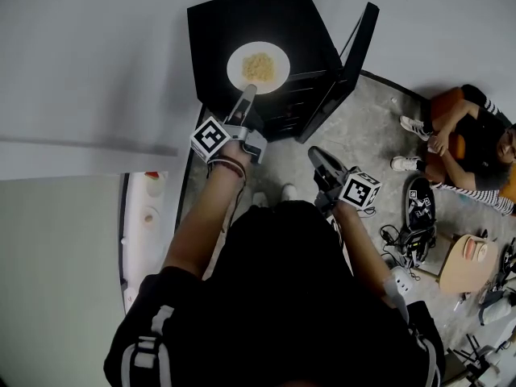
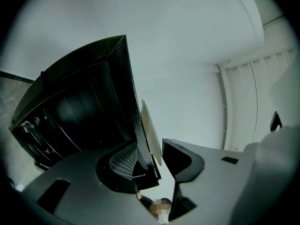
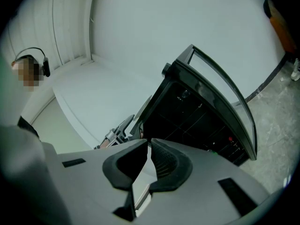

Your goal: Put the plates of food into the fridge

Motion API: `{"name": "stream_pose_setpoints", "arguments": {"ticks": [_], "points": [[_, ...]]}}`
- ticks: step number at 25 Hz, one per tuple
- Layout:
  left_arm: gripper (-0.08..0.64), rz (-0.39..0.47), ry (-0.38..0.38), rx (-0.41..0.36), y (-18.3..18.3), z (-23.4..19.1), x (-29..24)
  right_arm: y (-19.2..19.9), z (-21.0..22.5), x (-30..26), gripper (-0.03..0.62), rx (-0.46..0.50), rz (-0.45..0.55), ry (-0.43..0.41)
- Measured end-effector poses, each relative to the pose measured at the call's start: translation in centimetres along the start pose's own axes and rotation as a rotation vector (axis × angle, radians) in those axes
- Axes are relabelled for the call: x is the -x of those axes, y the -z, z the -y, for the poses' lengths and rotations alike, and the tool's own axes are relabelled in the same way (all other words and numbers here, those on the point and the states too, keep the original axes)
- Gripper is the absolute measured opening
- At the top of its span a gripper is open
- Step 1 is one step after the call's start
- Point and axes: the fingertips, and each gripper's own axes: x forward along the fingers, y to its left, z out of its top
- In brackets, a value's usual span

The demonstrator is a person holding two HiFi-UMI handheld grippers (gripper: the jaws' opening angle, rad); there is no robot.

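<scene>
Left tongs (image 1: 247, 93) apart beside the plate (image 1: 235, 68), right tongs (image 1: 315, 154) together; stiff, breakable plate: grip its rim, level

place: lab-like room | cues: concrete floor (image 1: 367, 131); loose cables (image 1: 392, 236); mini fridge (image 1: 234, 22); seated person (image 1: 476, 135)

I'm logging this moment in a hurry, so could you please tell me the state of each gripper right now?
Left gripper: open, plate rim between its jaws, not gripped.
Right gripper: shut, holding nothing.
</scene>
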Motion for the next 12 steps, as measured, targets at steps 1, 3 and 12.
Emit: {"name": "stream_pose_setpoints", "arguments": {"ticks": [1,3,12], "points": [[0.164,0.001,-0.009,-0.004,-0.1,-0.1,0.1,0.0,0.0,0.1,0.025,0.000,0.003,0.000],[0.170,0.008,-0.002,0.007,-0.1,0.2,0.4,0.3,-0.2,0.4,0.025,0.004,0.004,0.000],[0.083,0.017,0.054,0.085,-0.3,1.8,-0.4,-0.1,-0.2,-1.0,0.026,0.000,-0.018,-0.022]]}}
